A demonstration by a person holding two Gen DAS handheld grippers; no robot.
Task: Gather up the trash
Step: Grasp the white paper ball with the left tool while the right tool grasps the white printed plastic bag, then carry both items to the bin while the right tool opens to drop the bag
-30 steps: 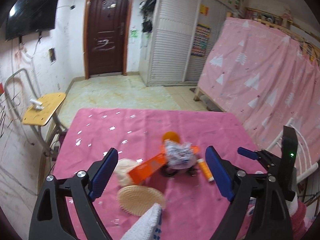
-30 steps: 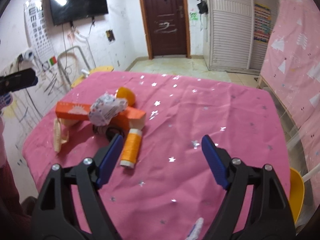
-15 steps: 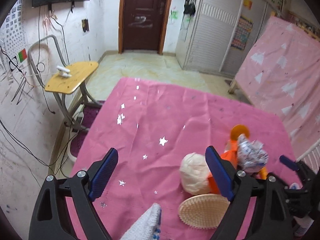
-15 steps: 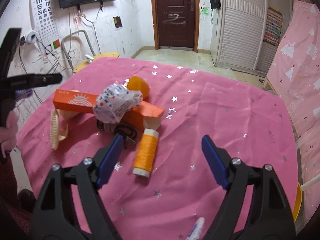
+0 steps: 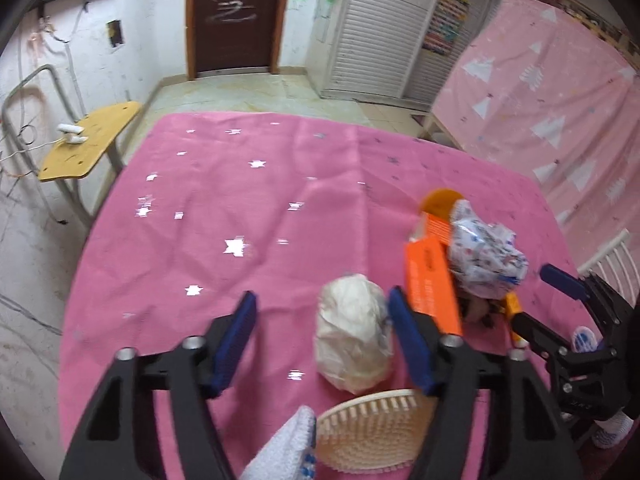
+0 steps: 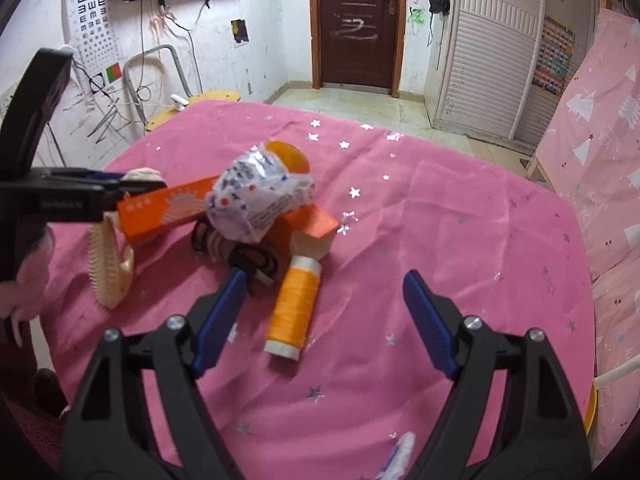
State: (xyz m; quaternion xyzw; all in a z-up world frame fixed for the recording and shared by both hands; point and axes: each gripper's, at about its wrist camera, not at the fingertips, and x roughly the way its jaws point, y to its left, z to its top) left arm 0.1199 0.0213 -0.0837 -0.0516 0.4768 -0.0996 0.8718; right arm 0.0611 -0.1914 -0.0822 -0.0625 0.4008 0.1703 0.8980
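Two grippers hang over the pink star-printed tablecloth [image 5: 248, 208]. The left gripper [image 5: 322, 334] has its jaws closing with a crumpled white paper wad [image 5: 352, 340] between them; its right pad seems to touch the wad, though blur makes that uncertain, and the left pad stands clear. Just below lies a cream hairbrush [image 5: 368, 436]. The right gripper [image 6: 320, 320] is held wide open over an orange thread spool [image 6: 294, 306], not touching it. Beyond, a crumpled printed wrapper [image 6: 256, 198] rests on an orange carton [image 6: 172, 210].
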